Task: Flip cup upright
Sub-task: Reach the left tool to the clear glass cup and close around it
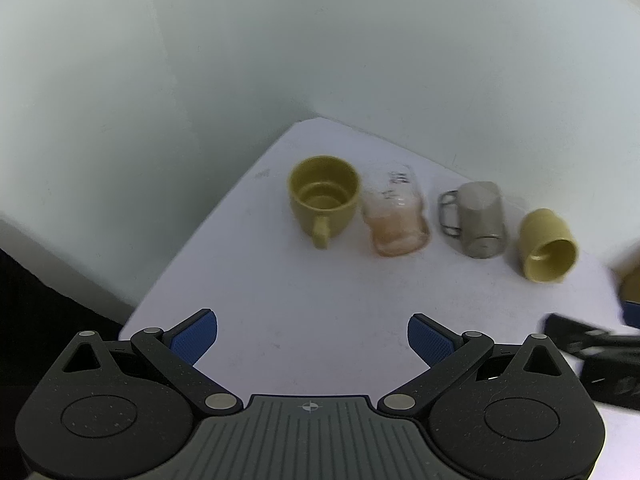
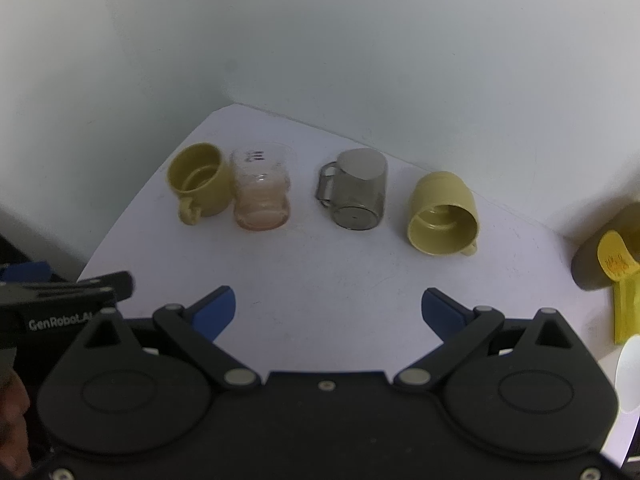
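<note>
Four cups stand in a row on a white table. At the left an olive-yellow mug stands upright. Beside it is a clear measuring glass with a pinkish base. A grey see-through mug comes after it. At the right a second olive-yellow cup lies on its side, mouth towards me. My left gripper and right gripper are both open and empty, short of the row.
White walls meet in a corner behind the cups. A brown container with a yellow scoop stands at the far right in the right wrist view. The table's left edge drops off beside the left gripper.
</note>
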`<state>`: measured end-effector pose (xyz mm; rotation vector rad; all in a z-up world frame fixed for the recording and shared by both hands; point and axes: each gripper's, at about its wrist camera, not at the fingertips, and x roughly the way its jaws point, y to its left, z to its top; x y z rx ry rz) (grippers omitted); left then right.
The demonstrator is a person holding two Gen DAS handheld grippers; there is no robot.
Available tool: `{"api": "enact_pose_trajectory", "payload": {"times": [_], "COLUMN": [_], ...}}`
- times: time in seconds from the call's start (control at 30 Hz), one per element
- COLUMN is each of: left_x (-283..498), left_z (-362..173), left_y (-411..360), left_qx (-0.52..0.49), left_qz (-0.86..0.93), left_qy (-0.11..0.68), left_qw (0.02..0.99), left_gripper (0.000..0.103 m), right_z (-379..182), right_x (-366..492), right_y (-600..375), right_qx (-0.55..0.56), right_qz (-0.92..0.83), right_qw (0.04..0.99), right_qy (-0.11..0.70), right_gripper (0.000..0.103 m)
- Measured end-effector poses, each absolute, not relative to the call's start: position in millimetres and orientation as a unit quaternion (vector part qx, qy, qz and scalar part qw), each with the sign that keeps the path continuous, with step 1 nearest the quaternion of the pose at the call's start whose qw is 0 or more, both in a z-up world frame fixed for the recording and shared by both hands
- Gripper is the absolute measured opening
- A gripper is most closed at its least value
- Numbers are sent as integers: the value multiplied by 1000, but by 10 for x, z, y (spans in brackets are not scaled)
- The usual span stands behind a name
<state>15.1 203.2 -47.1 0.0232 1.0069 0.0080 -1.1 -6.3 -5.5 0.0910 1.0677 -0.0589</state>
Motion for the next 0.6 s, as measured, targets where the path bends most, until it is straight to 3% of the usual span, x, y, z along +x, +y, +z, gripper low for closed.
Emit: {"api": "enact_pose_trajectory", "payload": {"times": [0.17,0.43,0.6], "left_x": [192,524,810], "left_z": [-644,-1071,-1209], "left_y": [2148,1825,1475], "left_qx": [-44,-8,4], "left_qz": [-11,-46,-66], "left_qy": [462,501,484], "left_qw": [886,864,873], "left_gripper": [103,103,103], "right_z": [-119,-158,-140], "right_x": [-110,-450,-695], "right_y": [-278,-633,-847], "right_qx": [64,89,100], "right_qz": [-66,-122,-158], "right_qw": [856,846,844], "right_qy": [509,511,503], "right_gripper": [101,101,101]}}
